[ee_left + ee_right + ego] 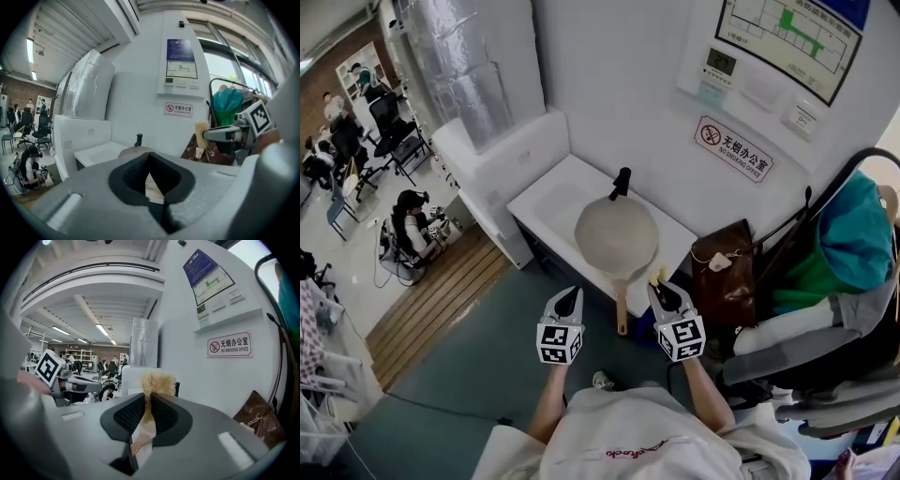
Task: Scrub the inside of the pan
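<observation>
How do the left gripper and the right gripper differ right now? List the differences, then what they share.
Load: the right gripper is shut on a yellowish scrub brush; the left gripper holds nothing.
Fingers: the right gripper's fingers stand slightly apart with the brush between them; the left gripper's fingers meet at the tips.
Shared: both hover short of the pan, one on each side of its wooden handle, neither touching it.
</observation>
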`<control>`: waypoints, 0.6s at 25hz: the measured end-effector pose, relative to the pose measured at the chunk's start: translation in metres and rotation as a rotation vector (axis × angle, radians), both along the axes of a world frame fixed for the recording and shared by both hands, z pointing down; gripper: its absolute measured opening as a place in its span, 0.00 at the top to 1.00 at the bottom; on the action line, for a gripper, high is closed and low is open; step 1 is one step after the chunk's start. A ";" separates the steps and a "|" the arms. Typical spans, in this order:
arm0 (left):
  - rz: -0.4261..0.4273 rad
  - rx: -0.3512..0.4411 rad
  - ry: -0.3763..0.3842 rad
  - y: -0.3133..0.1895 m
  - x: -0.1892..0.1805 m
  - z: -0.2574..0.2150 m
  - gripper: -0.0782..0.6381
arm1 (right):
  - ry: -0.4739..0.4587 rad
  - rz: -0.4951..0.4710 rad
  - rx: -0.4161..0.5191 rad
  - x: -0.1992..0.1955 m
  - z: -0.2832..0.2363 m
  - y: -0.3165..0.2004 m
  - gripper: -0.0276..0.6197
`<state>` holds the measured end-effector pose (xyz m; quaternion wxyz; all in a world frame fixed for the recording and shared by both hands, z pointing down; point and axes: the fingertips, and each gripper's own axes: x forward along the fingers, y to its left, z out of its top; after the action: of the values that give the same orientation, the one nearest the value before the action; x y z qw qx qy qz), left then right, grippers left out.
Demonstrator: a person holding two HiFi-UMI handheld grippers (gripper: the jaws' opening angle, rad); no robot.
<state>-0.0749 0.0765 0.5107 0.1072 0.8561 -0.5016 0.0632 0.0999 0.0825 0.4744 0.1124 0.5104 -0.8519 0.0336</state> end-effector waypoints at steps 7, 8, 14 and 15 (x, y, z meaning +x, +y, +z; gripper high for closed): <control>0.033 -0.015 0.001 -0.005 -0.001 0.009 0.89 | 0.011 0.026 -0.011 -0.004 0.009 0.000 0.88; 0.035 -0.017 0.001 -0.005 -0.001 0.010 0.89 | 0.012 0.030 -0.013 -0.003 0.010 0.000 0.88; 0.046 -0.029 0.004 -0.007 0.004 0.017 0.89 | 0.011 0.043 -0.020 0.002 0.015 -0.001 0.88; 0.047 -0.032 0.004 -0.008 0.005 0.018 0.89 | 0.011 0.042 -0.021 0.002 0.015 -0.002 0.88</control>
<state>-0.0703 0.0688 0.5291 0.1202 0.8660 -0.4800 0.0722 0.1024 0.0804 0.4896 0.1215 0.5272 -0.8399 0.0422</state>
